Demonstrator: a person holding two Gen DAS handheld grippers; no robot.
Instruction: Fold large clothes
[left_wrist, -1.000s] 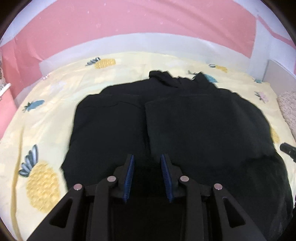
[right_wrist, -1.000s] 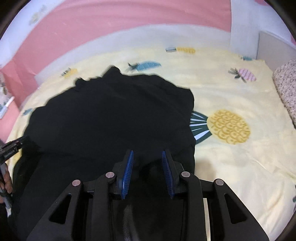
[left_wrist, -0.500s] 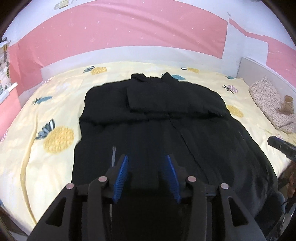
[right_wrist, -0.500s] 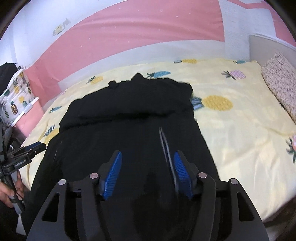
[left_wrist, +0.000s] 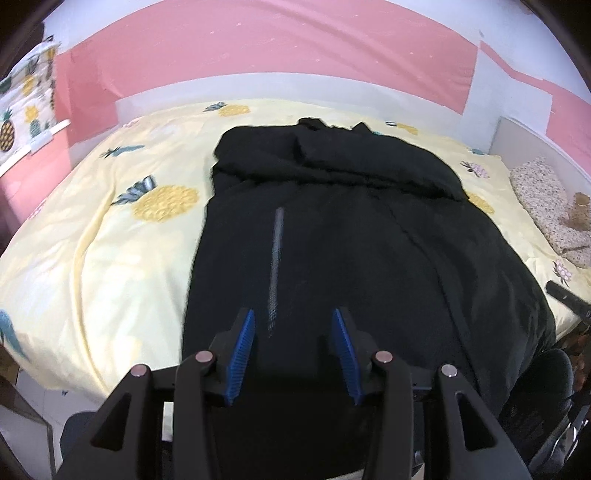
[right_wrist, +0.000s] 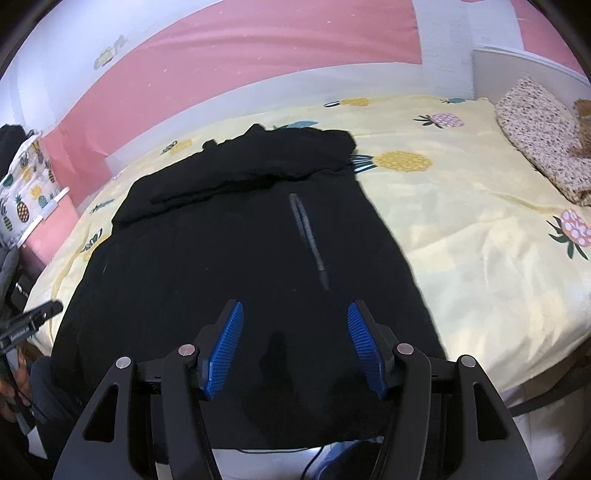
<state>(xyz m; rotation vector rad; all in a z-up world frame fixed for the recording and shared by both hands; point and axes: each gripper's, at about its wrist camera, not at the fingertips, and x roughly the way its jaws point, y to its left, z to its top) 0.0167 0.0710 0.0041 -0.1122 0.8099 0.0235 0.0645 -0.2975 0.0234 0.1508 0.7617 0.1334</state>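
A large black garment (left_wrist: 351, 229) lies spread lengthwise on the bed, its far end folded over into a thick band; it also shows in the right wrist view (right_wrist: 236, 236). Grey pocket zips run along it (left_wrist: 275, 258) (right_wrist: 308, 236). My left gripper (left_wrist: 293, 350) is open and empty above the garment's near left part. My right gripper (right_wrist: 293, 343) is open and empty above its near right part. The garment's near hem hangs over the bed edge.
The bed carries a yellow pineapple-print sheet (left_wrist: 92, 258) (right_wrist: 480, 240). A speckled pillow (right_wrist: 539, 144) lies at the right head end. A pink and white wall (left_wrist: 258, 48) stands behind. The other gripper's tip shows at the left edge (right_wrist: 33, 321).
Both grippers have pulled back toward the near bed edge and opened wider. The garment, held close a second ago, now lies released and stretched out on the bed.
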